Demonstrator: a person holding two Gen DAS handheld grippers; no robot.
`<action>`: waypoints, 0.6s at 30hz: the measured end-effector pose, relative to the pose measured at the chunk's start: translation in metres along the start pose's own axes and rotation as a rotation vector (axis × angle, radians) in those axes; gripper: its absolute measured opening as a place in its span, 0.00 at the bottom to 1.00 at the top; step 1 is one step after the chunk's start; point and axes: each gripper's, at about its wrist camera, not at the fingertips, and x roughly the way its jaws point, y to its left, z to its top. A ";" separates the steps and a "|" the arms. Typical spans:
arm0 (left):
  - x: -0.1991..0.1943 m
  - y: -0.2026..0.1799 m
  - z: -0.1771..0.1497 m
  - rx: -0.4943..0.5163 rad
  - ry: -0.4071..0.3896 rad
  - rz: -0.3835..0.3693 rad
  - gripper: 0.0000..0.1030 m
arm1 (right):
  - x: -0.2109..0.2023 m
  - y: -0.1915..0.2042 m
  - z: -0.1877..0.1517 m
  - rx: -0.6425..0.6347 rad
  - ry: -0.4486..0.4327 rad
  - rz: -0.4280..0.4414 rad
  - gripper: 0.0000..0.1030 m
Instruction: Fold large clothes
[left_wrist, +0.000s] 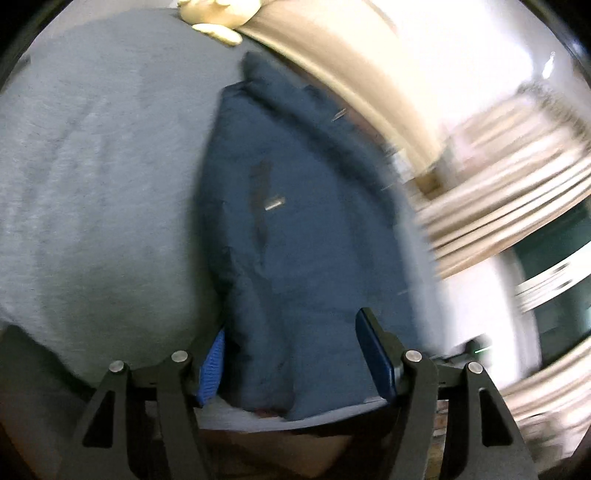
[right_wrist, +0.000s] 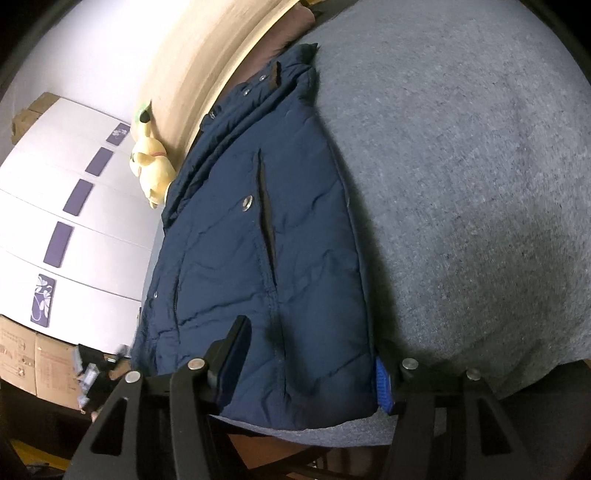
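Presently catalogued: one navy quilted jacket (right_wrist: 258, 240), puffy, stitched in wavy seams, with metal snap buttons and a slit pocket, lying folded lengthwise on a grey felt-like cover (right_wrist: 461, 184) with a coarse flecked nap; in the right wrist view it runs from the lower centre up to the upper middle of the frame. Right gripper (right_wrist: 310, 369): black linkage arms, blue ribbed pads, jaws apart with the jacket's near hem between them, pads not pressing. Left gripper (left_wrist: 295, 354): same build, jaws likewise apart, straddling the same jacket (left_wrist: 295, 221) in a blurred view. Surroundings: a yellow plush toy (right_wrist: 153, 166) at centre left by a beige padded edge (right_wrist: 207, 66), white panels with purple rectangles (right_wrist: 74, 221), cardboard boxes (right_wrist: 33, 362) at lower left.
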 end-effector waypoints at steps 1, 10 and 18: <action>-0.005 -0.001 0.002 -0.010 -0.024 -0.070 0.68 | -0.001 -0.001 -0.001 -0.001 0.000 0.000 0.60; 0.036 -0.001 -0.005 0.102 0.100 0.191 0.74 | -0.004 -0.007 -0.004 -0.005 0.007 0.011 0.60; 0.023 0.020 -0.012 0.053 0.079 0.194 0.21 | 0.000 -0.005 -0.007 -0.011 0.036 -0.012 0.32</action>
